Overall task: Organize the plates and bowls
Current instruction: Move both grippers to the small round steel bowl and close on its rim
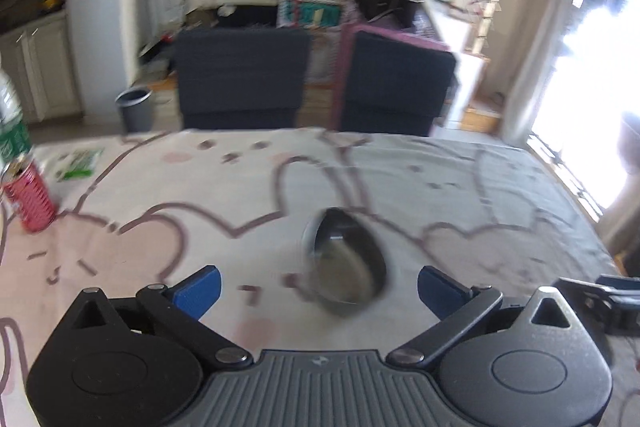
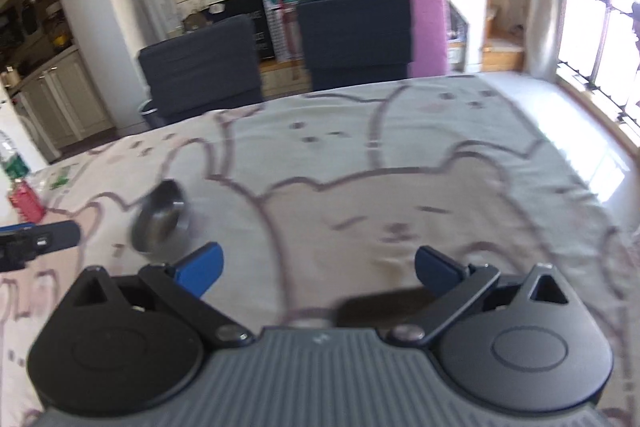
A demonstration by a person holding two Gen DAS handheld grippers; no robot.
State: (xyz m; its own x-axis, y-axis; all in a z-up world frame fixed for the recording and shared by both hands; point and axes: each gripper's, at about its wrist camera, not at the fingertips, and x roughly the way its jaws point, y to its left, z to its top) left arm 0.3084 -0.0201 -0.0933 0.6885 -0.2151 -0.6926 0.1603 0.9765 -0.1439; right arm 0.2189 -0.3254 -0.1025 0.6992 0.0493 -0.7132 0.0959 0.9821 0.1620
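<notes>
Bowl (image 1: 345,263), metal, lies on the counter (image 1: 460,179) ahead of the left gripper (image 1: 319,283); both grippers' jaws gape empty, right gripper (image 2: 319,267) alongside. Red can (image 1: 29,195) far left.

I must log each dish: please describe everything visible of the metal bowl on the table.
The metal bowl is small, round and dark grey, with a shiny, reflective inside that looks like steel. It seems empty and stands on the cartoon-print tablecloth, blurred. It lies just ahead of the open left tongs; nothing grips it.
</notes>
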